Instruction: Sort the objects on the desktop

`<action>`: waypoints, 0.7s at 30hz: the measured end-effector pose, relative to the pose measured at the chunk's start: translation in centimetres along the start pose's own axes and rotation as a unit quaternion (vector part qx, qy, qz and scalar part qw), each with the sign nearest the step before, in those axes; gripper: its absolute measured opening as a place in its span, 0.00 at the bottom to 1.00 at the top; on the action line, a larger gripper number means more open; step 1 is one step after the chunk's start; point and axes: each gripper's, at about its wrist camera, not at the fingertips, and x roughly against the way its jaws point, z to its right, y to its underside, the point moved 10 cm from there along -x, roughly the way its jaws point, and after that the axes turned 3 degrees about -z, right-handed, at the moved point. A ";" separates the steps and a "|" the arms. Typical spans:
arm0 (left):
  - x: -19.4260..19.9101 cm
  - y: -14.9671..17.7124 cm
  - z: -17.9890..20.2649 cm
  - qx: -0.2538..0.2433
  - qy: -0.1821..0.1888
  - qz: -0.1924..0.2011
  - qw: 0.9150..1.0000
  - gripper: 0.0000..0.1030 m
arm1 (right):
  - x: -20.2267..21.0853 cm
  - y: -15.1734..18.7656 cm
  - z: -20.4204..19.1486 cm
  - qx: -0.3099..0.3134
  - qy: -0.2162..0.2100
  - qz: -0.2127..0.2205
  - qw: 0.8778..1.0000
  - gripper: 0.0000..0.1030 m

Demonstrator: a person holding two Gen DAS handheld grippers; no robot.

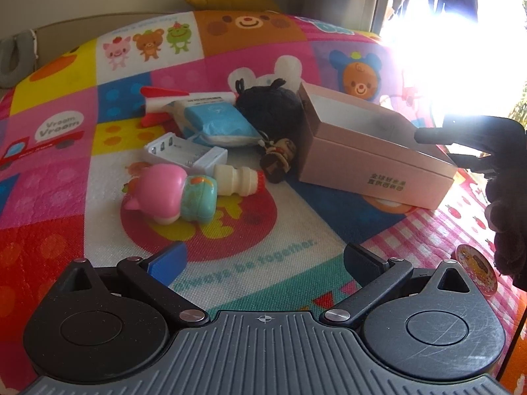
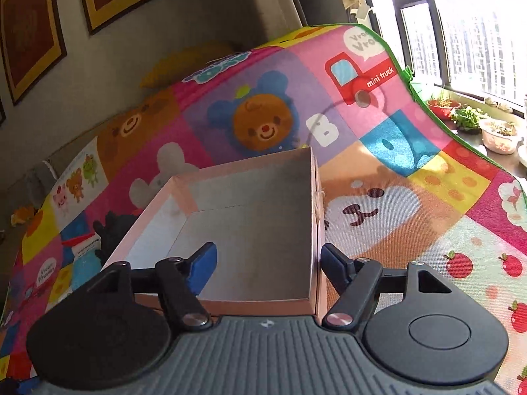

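Sorting barely begun: pink box at my right wrist view's centre sits empty, my right claw gaping astride its right wall, left claw open and idle, pig figurine and clutter unsorted mid-frame.

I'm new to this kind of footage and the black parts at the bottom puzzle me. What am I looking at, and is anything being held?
Those black parts are hand-held grippers, one in each of a person's hands, each with a camera looking along its two fingers. The left gripper hovers open over the colourful cartoon play mat, holding nothing. Ahead lie a pink-headed toy figurine, a small cream plastic bottle, a white battery charger, a blue tissue pack, a black plush toy and an open pink cardboard box. The right gripper straddles the box's right wall, one finger inside; the box looks empty, and no grip shows.
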 end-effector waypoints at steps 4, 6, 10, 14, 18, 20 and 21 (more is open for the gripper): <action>0.0 0.0 0.0 0.001 -0.001 0.000 1.000 1.00 | 3.5 0.7 -0.1 0.024 0.011 0.030 0.999 0.76; 0.0 0.0 0.0 0.000 -0.005 0.000 1.000 1.00 | 5.9 1.8 -0.2 0.034 0.003 0.037 0.999 0.84; 0.7 -0.7 -0.4 -0.012 -0.024 0.026 0.999 1.00 | 9.3 5.3 -0.3 0.033 -0.013 0.019 0.999 0.91; 0.6 -2.1 -2.0 -0.066 -0.089 0.038 0.993 1.00 | 11.2 9.0 0.5 0.003 -0.009 0.006 1.000 0.95; -0.8 -3.0 -3.9 -0.087 -0.118 0.018 0.989 1.00 | 12.1 10.8 -0.3 0.012 -0.027 0.011 1.000 0.98; -1.3 -3.4 -4.4 -0.091 -0.123 0.013 0.988 1.00 | 12.7 10.8 -1.3 0.039 -0.026 0.030 0.998 1.00; -1.5 -3.4 -4.4 -0.092 -0.121 0.011 0.988 1.00 | 12.7 10.9 -1.6 0.046 -0.027 0.033 0.998 1.00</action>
